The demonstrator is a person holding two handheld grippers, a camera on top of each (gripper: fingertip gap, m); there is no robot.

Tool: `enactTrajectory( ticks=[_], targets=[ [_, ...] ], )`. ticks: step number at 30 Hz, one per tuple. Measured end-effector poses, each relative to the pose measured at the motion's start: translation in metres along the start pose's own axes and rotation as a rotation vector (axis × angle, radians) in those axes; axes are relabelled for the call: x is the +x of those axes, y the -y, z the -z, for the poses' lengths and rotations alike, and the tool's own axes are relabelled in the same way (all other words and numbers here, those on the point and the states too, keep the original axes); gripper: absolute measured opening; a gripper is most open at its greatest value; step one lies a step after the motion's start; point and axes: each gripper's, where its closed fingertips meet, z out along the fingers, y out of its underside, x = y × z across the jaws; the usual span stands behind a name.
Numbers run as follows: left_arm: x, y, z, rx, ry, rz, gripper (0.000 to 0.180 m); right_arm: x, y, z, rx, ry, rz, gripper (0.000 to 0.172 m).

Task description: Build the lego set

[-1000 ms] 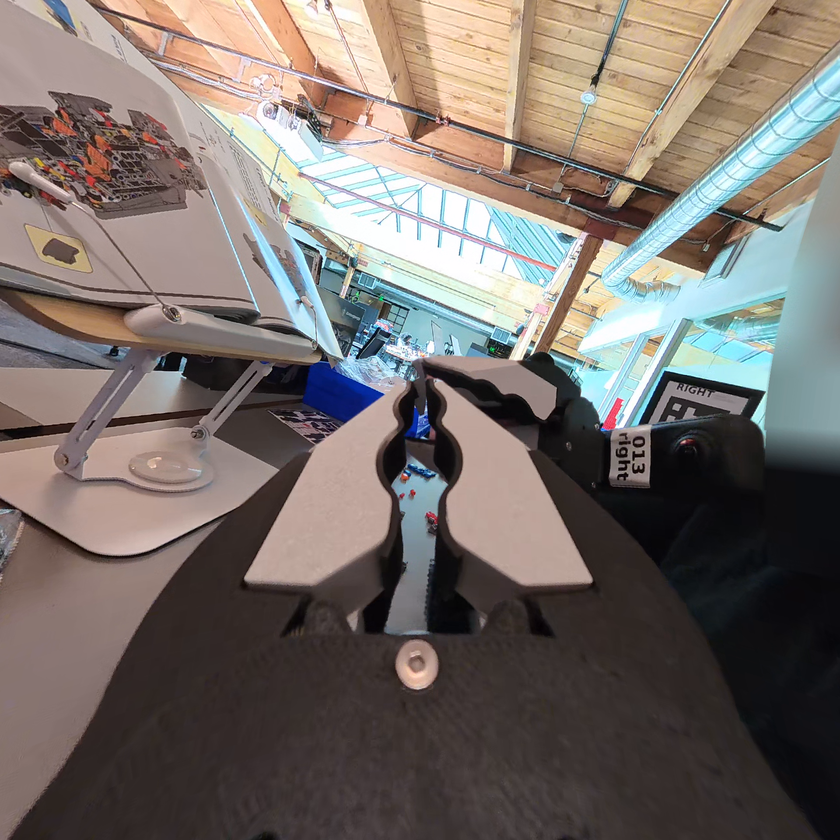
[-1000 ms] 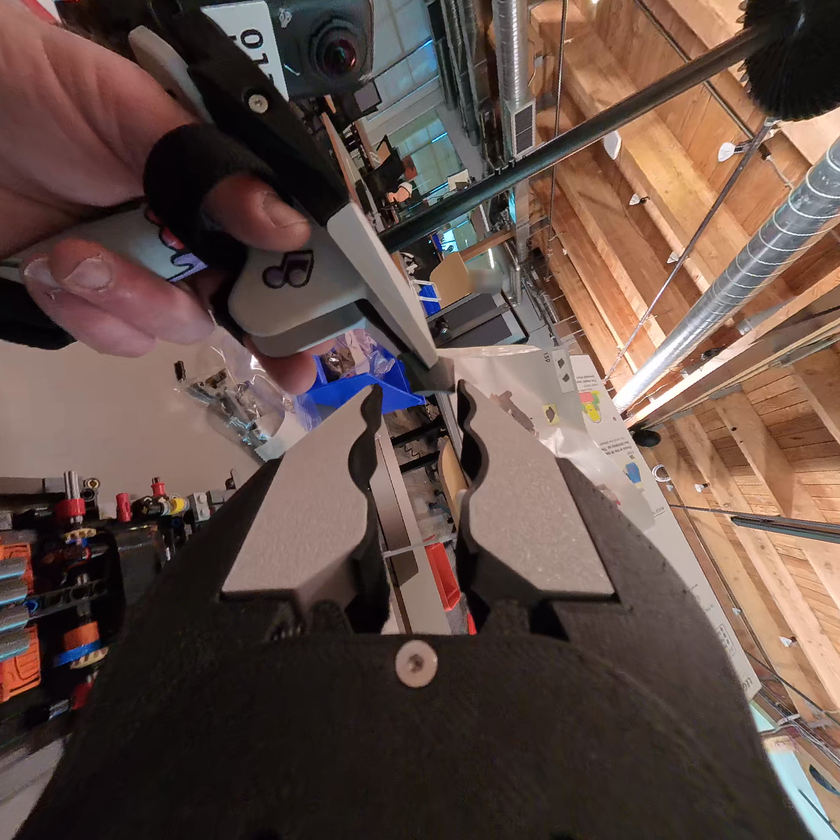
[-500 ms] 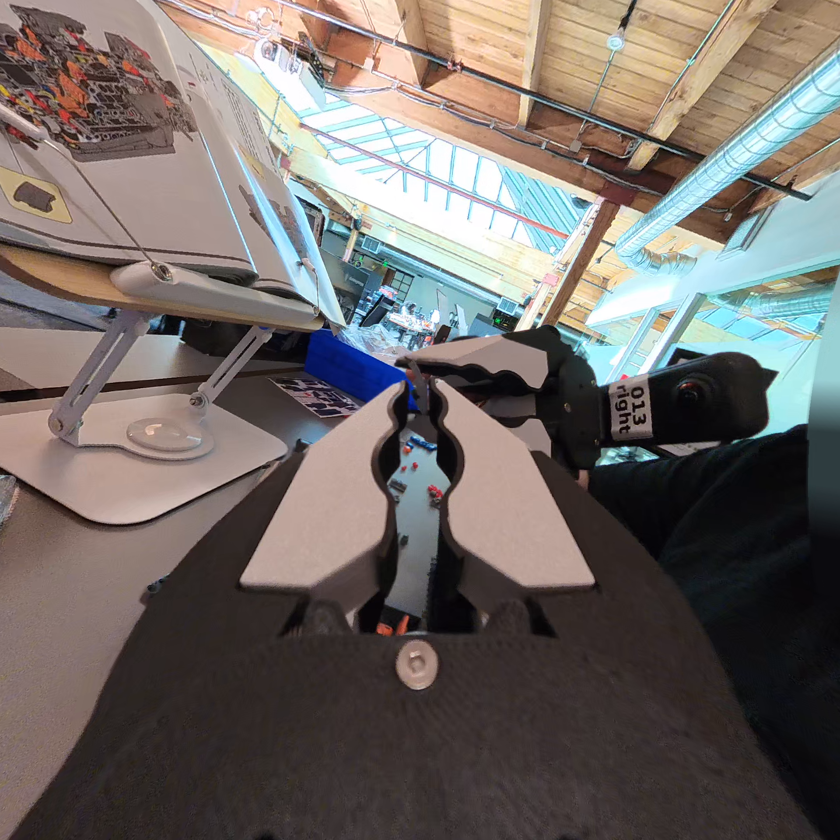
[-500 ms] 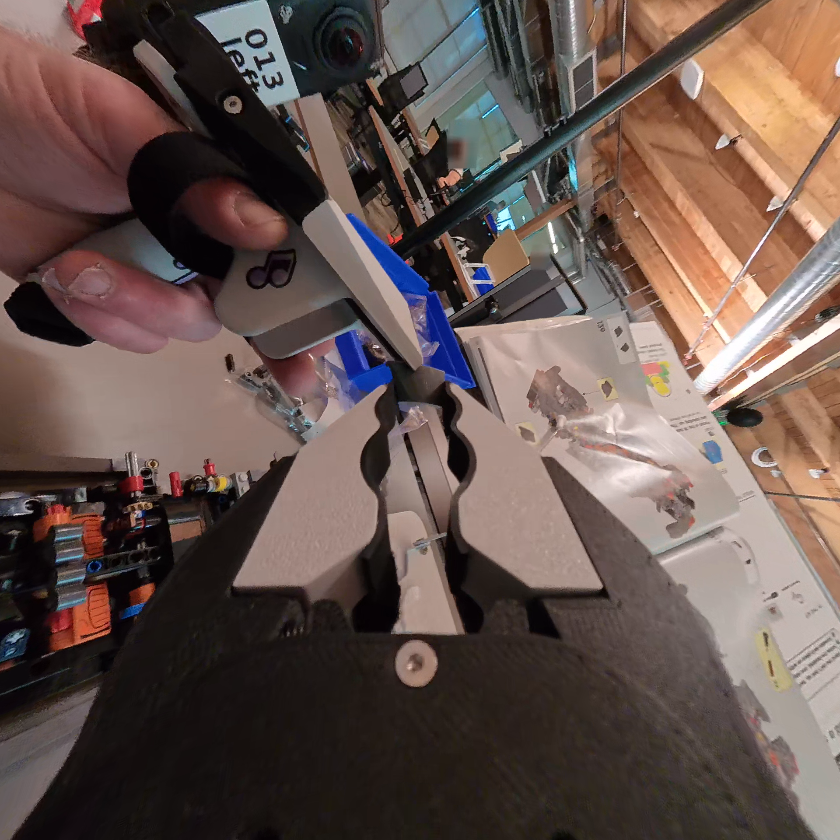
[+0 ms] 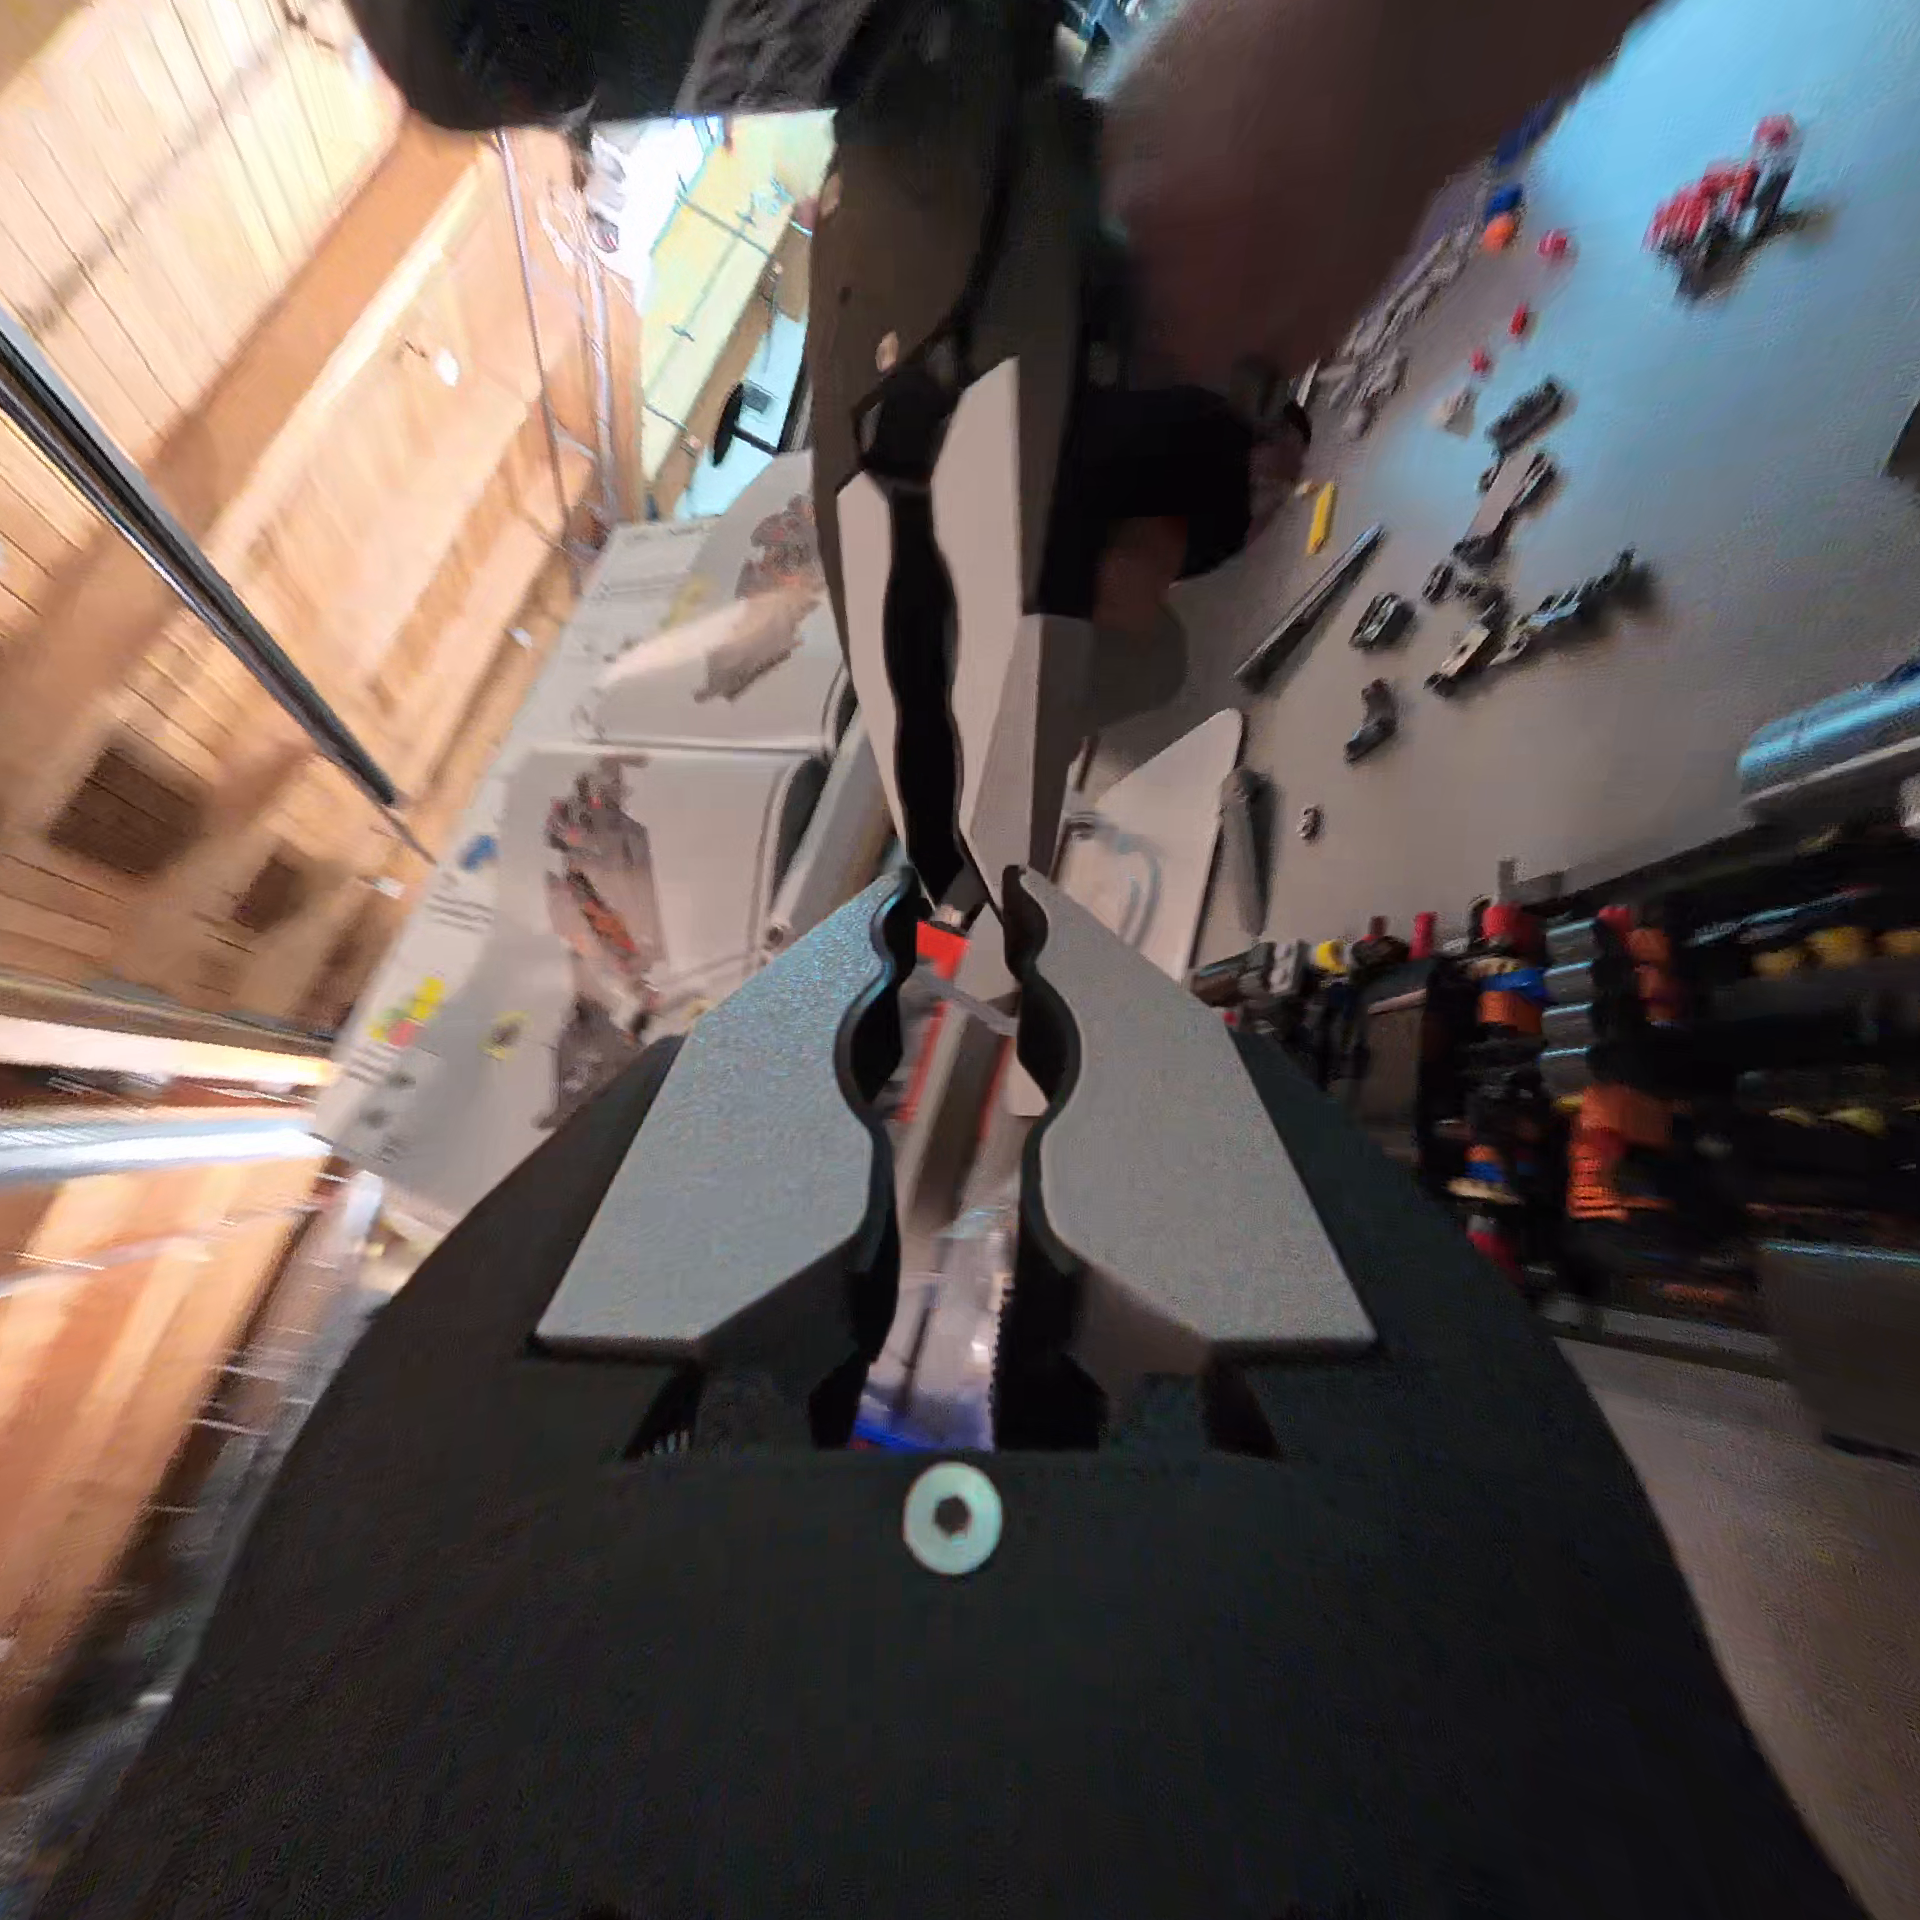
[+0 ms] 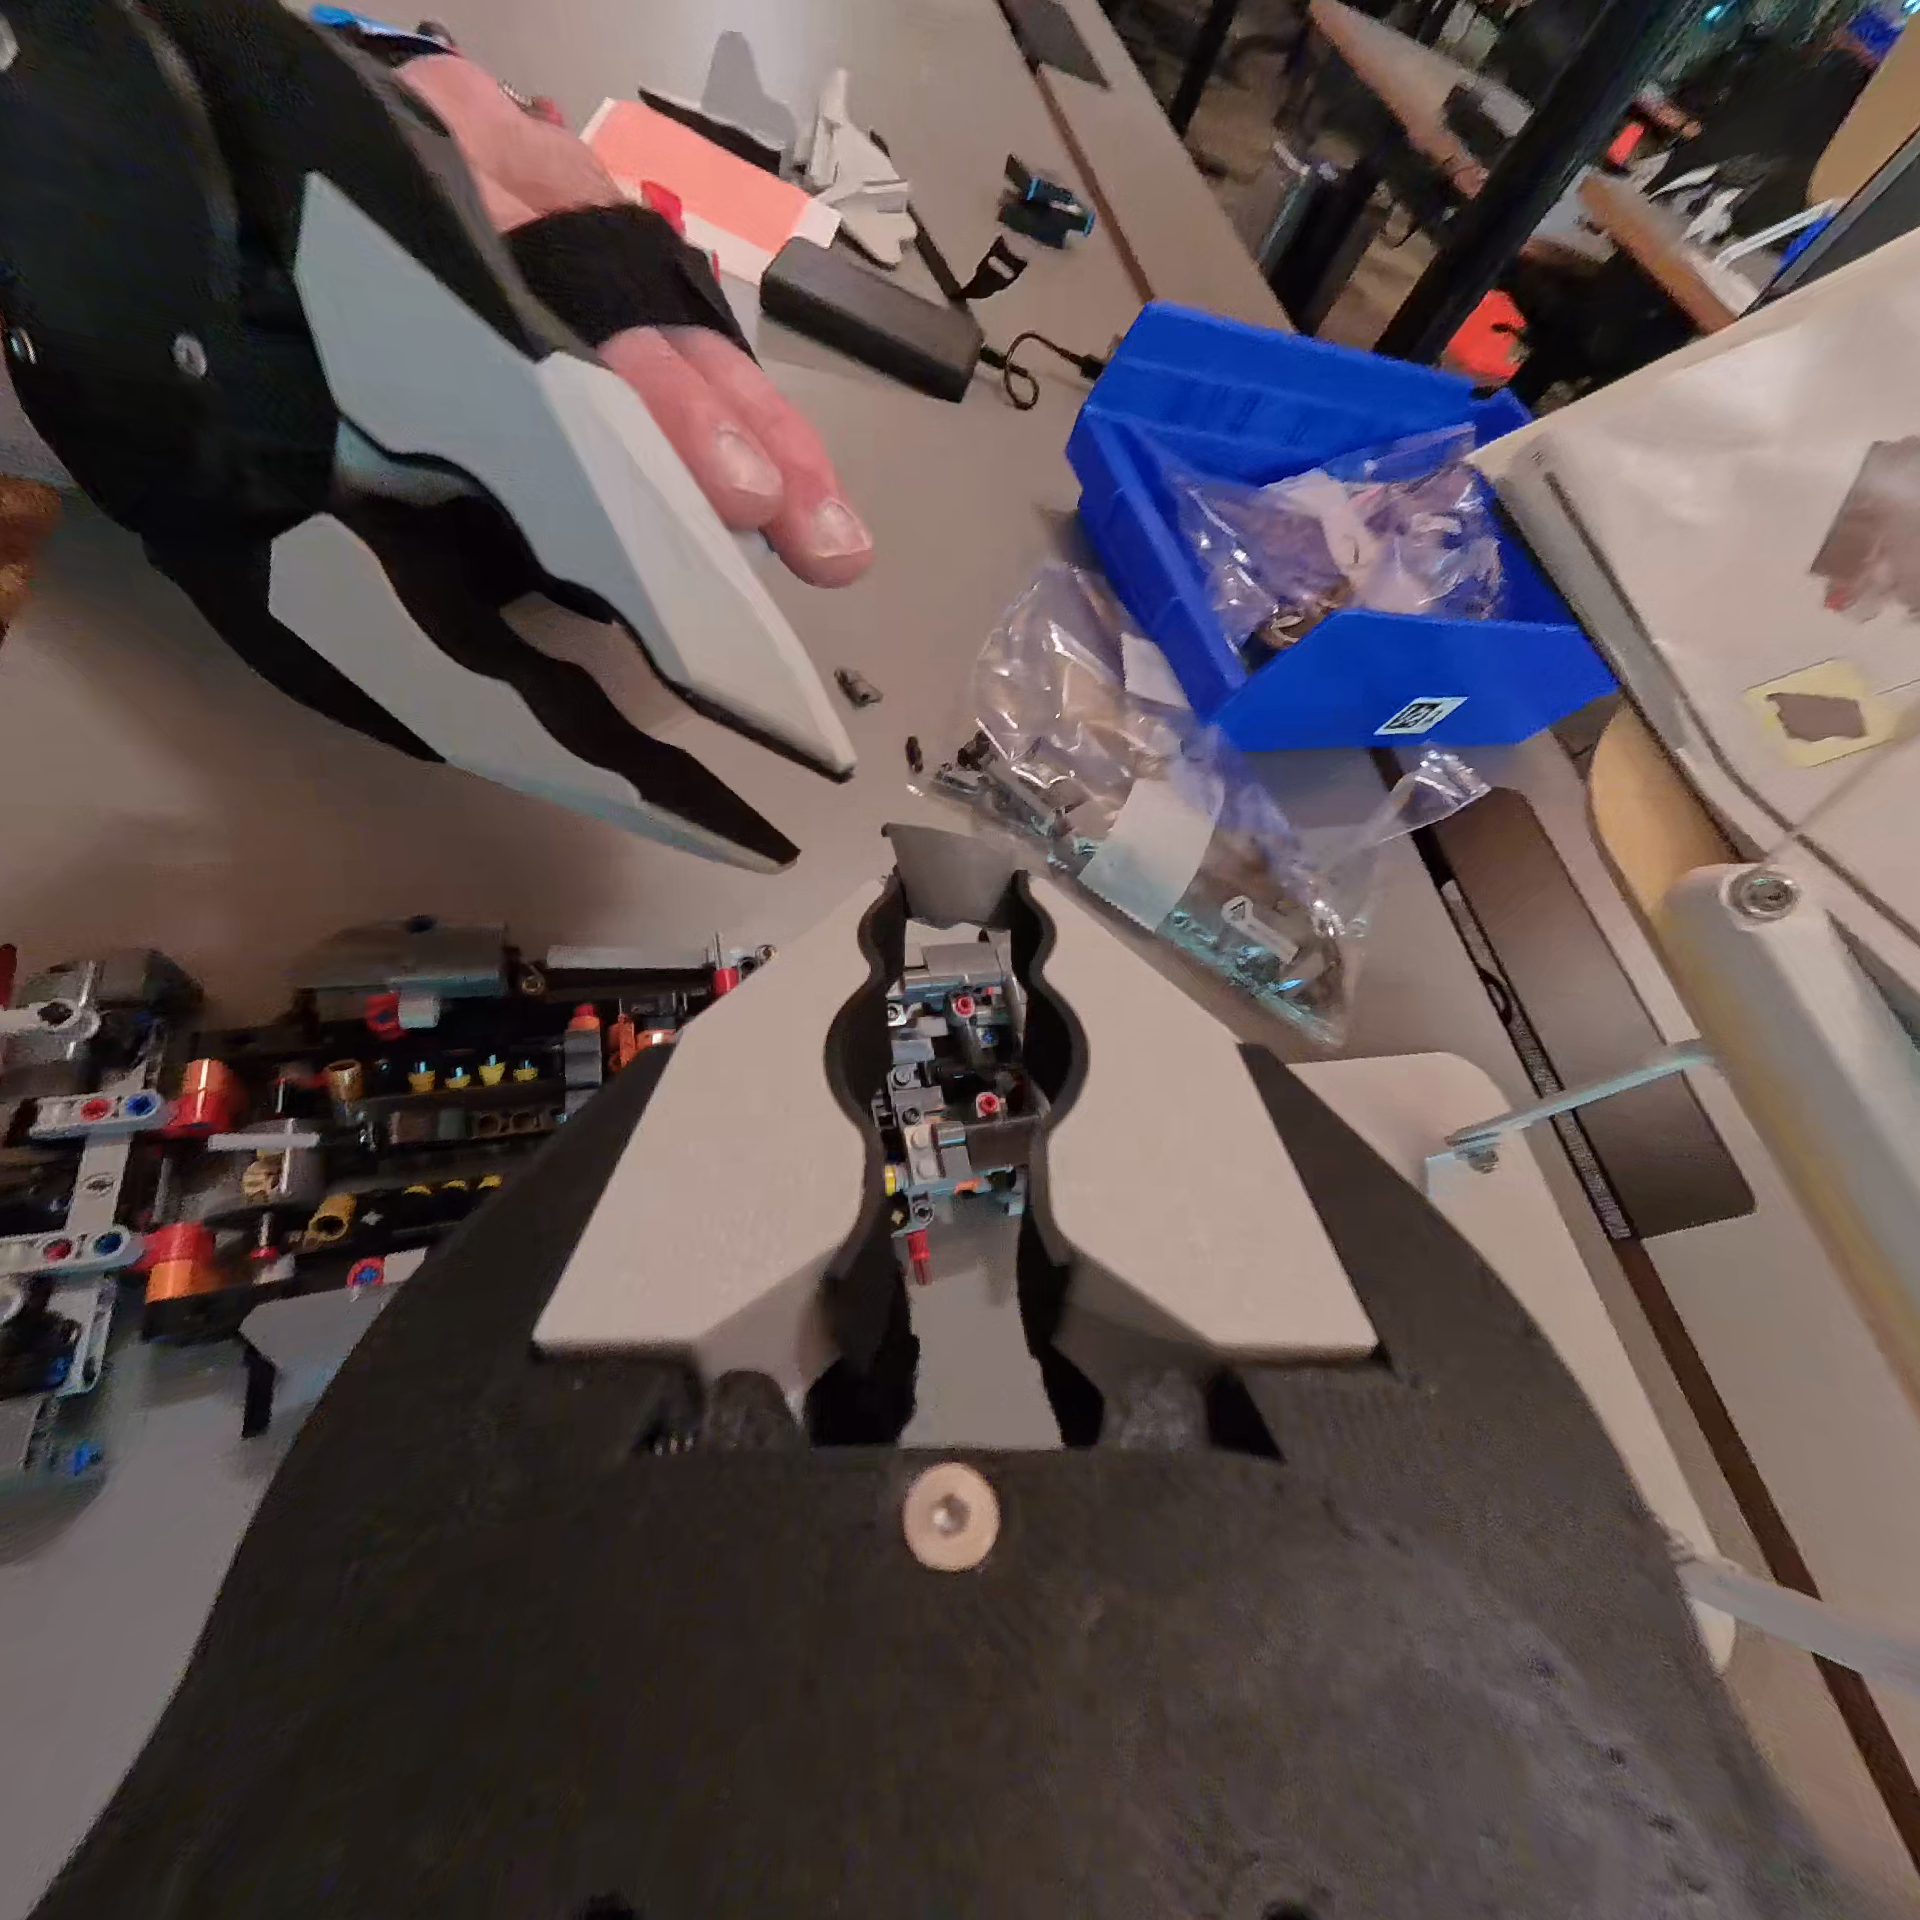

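Observation:
In the right wrist view my right gripper (image 6: 954,894) is shut on a small dark grey curved piece (image 6: 951,871), with both pads pressed against its sides. My left gripper (image 6: 816,816) hovers just to its upper left, open, with nothing between its tips. A person's hand (image 6: 748,447) holds it. In the blurred left wrist view my left gripper (image 5: 961,896) is open. The right gripper's fingers (image 5: 1013,644) reach down to its tips, and a small red bit (image 5: 940,943) shows there. Below both is a black, grey and orange brick-built model (image 6: 312,1091).
A blue bin (image 6: 1351,665) and a clear bag of parts (image 6: 1143,831) lie on the grey table (image 6: 208,779). An instruction book on a white stand (image 6: 1766,416) is at the right. Loose pieces (image 5: 1507,582) are scattered about. A black power brick (image 6: 873,312) is farther back. Both grippers' tips are close together, under 4 cm apart.
The left gripper was shut on the dark piece. The right gripper closed on it, then the left opened and drew away. Both grippers swung down from the ceiling towards the table.

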Motion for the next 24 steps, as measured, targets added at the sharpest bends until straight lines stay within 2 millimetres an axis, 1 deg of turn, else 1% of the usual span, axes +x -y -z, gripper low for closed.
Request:
enactTrajectory(
  ticks=[2,3,6,8,14,18,19,20,21,24],
  targets=[
    [0.001,0.002,-0.002,-0.003,0.031,-0.077,0.015,-0.002,-0.004,0.0,-0.025,0.044,-0.023,0.016],
    [0.001,0.002,-0.002,-0.009,0.044,-0.11,0.013,-0.003,-0.005,0.0,-0.035,0.069,-0.037,0.016],
    [0.008,-0.008,-0.006,-0.068,0.038,-0.219,0.012,-0.009,-0.008,0.0,-0.058,0.132,-0.059,0.017],
    [0.013,-0.011,-0.008,-0.083,0.032,-0.26,0.011,-0.012,-0.01,-0.001,-0.073,0.161,-0.061,0.017],
    [0.024,-0.014,-0.008,-0.094,0.013,-0.323,0.0,-0.019,-0.017,-0.005,-0.11,0.222,-0.078,0.017],
    [0.029,-0.019,-0.006,-0.116,0.008,-0.374,0.0,-0.023,-0.022,-0.011,-0.131,0.249,-0.083,0.018],
    [0.03,-0.022,-0.005,-0.123,0.007,-0.376,0.0,-0.024,-0.023,-0.013,-0.139,0.25,-0.086,0.017],
    [0.032,-0.026,-0.004,-0.136,0.0,-0.373,0.0,-0.024,-0.025,-0.015,-0.144,0.239,-0.084,0.024],
    [0.033,-0.031,-0.002,-0.148,-0.004,-0.37,0.0,-0.023,-0.026,-0.017,-0.148,0.229,-0.078,0.026],
    [0.041,-0.043,0.002,-0.176,-0.034,-0.366,0.0,-0.019,-0.033,-0.02,-0.161,0.202,-0.056,0.025]
  ],
)
